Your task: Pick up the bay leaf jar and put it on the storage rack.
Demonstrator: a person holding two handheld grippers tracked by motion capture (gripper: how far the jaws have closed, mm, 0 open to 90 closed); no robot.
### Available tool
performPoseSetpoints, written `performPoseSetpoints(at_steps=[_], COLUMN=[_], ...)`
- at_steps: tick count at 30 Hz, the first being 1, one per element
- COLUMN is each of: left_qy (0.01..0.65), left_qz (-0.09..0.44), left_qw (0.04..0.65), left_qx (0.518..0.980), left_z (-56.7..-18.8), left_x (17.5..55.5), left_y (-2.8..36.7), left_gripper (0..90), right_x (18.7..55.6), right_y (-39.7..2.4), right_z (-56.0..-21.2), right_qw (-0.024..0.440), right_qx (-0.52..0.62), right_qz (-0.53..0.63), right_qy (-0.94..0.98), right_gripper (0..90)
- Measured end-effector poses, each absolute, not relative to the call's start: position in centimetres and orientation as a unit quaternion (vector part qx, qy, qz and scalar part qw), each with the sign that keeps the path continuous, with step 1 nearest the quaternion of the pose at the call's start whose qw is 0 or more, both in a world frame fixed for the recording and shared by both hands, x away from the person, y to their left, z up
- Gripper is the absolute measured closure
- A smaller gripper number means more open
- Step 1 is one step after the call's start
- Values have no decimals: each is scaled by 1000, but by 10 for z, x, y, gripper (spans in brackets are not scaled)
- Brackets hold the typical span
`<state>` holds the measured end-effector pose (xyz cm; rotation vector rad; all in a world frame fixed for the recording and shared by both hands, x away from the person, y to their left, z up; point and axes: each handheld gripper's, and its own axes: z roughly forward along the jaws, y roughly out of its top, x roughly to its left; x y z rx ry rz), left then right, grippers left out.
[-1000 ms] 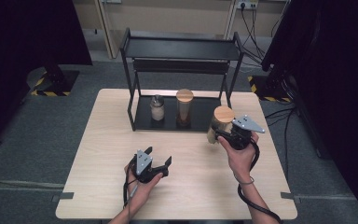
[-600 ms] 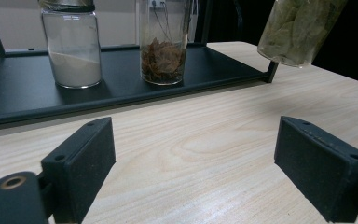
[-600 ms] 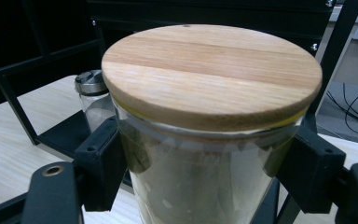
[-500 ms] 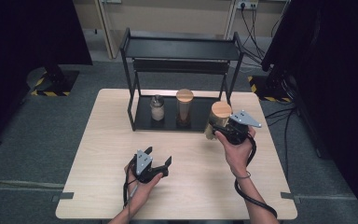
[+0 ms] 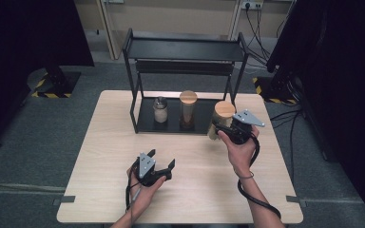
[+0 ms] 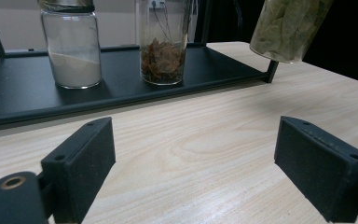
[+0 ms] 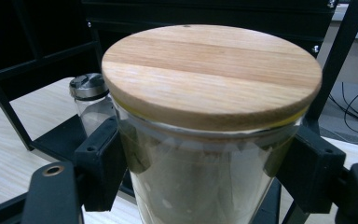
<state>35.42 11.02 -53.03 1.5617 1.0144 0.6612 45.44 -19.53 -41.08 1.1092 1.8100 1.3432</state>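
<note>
Light wooden table carried black metal two-tier rack at far edge. Rack's bottom shelf held metal-lidded glass jar of white powder beside tall wooden-lidded glass jar of brown flakes, apart.

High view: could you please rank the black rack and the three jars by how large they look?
1. black rack
2. wooden-lidded jar held in the right gripper; nearer the camera, so unsure against the next
3. wooden-lidded jar on the rack
4. metal-capped jar

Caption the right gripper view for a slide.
Right gripper clamps a wooden-lidded glass jar beside the black metal shelf rack.
</note>
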Motion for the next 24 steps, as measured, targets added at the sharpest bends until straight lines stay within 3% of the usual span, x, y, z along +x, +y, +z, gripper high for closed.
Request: performPoseSetpoints(at_steps=[24], left_qy=[427], left_qz=[280], left_qw=[550], left_qx=[661], left_z=[-530], left_x=[354], left_y=[110], left_gripper=[118], right_x=[467], right_y=[-190], right_z=[-408], right_qw=[309], right_qx=[424], right_qz=[504], right_qy=[686], right_gripper=[251])
